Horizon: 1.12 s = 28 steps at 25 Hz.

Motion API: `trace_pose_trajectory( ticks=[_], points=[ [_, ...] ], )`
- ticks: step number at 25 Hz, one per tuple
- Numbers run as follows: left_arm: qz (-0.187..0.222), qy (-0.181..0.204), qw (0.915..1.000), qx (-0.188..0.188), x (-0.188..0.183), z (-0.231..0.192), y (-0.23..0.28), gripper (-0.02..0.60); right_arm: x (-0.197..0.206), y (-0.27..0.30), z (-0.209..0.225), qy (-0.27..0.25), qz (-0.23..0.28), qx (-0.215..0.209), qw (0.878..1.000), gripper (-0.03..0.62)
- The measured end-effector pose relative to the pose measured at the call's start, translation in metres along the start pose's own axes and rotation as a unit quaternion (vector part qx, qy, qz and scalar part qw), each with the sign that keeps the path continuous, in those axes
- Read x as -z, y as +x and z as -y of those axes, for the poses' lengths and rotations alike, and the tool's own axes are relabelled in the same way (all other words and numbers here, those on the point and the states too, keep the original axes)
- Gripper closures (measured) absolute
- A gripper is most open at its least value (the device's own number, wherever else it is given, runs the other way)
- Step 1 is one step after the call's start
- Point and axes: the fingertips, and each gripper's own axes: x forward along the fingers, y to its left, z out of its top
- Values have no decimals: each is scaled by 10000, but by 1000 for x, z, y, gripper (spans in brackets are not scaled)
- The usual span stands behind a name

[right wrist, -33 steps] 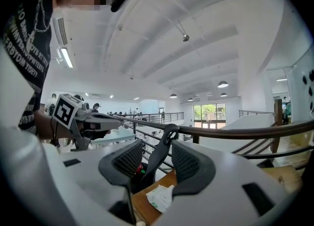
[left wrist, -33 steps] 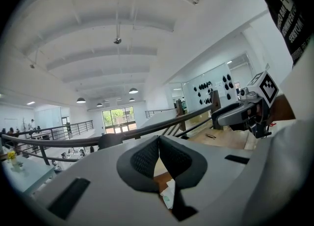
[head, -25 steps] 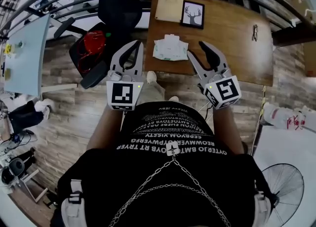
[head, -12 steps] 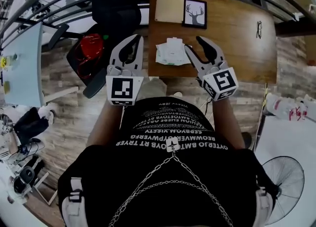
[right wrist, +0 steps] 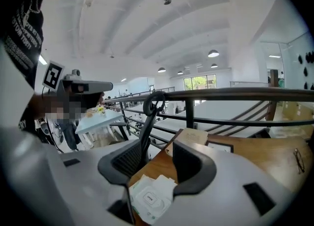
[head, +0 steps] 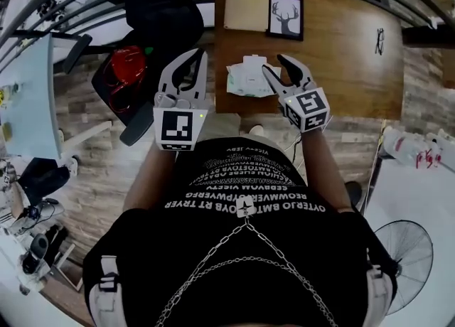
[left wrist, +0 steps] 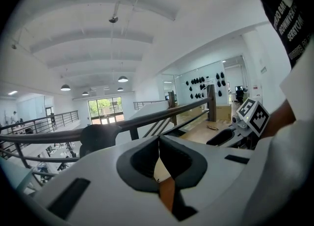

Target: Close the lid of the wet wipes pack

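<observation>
The wet wipes pack (head: 247, 77), white with green print, lies near the front edge of the wooden table (head: 341, 62). In the right gripper view the pack (right wrist: 151, 198) shows a rounded lid panel, with a white flap standing at its far side. My right gripper (head: 274, 64) hovers just right of the pack. Its jaws are opening, and the right gripper (right wrist: 159, 158) has nothing between them; the pack shows through the gap below. My left gripper (head: 193, 54) hangs left of the table, off its edge. In its own view the left gripper (left wrist: 158, 144) has its pads touching, shut on nothing.
A framed deer picture (head: 286, 16) and a beige booklet (head: 245, 4) lie at the table's far side. A small dark object (head: 382, 40) lies to the right. A black chair (head: 153, 6) with a red thing (head: 128, 66) stands left. A railing (right wrist: 235, 95) runs behind the table.
Both grippers have moved forward toward the table. The right one has sunk and drawn close to the pack's right side; its jaws look slightly wider.
</observation>
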Motion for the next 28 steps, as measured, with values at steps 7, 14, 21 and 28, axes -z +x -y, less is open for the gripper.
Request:
trace_pose_trajectory(
  ticks=[7, 14, 21, 28],
  points=[
    [-218, -98, 9997, 70, 22, -9, 11, 554, 50, 33, 11, 253, -518, -25, 9983, 396],
    [-438, -158, 9987, 208, 43, -5, 17, 554, 104, 62, 23, 502, -1102, -87, 9926, 380],
    [-652, -111, 9973, 307, 57, -1, 18, 554, 147, 88, 34, 724, -1522, -96, 9856, 362],
    [-846, -132, 9960, 237, 69, -8, 10, 554, 173, 106, 42, 717, -1857, -2, 9800, 347]
  ],
)
